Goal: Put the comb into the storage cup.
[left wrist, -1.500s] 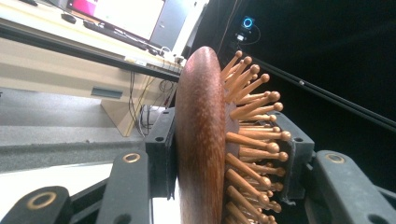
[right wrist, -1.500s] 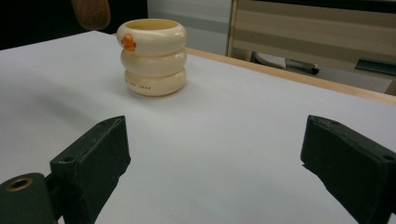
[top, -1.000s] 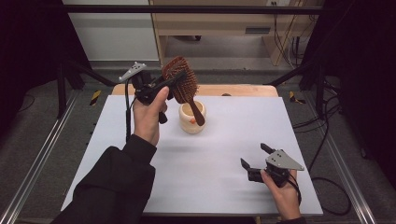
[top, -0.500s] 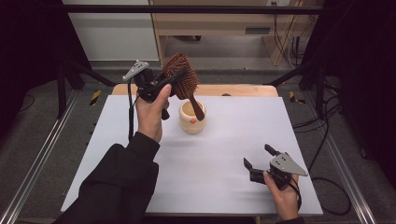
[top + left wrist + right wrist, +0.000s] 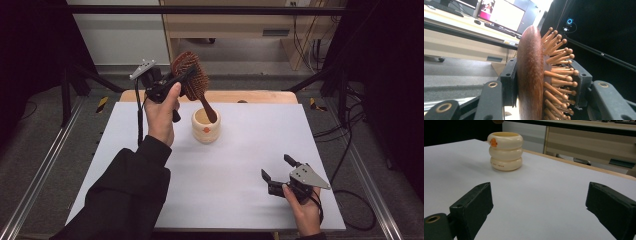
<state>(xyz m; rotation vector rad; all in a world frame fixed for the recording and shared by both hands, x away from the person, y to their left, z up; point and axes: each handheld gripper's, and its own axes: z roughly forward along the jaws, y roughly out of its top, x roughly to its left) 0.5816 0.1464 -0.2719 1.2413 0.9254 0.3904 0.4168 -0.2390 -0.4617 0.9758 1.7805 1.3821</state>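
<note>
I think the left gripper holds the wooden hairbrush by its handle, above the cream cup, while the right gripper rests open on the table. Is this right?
Not quite. The left gripper holds the wooden hairbrush by its head, not its handle: the left gripper view shows the pads on the back and the bristle side. The handle points down toward the cream cup. The right gripper does rest open.

Hairbrush (image 5: 192,80): dark reddish wood, oval head w/ light wooden round-tipped pins. Clamped by the head between the left tongs (image 5: 184,79), one pad on the smooth back, other on the pin side. Held tilted, head up, handle pointing down w/ its tip at the mouth of the cup (image 5: 206,126).

Cup: cream, three stacked bulging rings, small orange mark, upright on the worktop just below the left tongs, well apart from the right tongs (image 5: 278,171), ahead of them.
</note>
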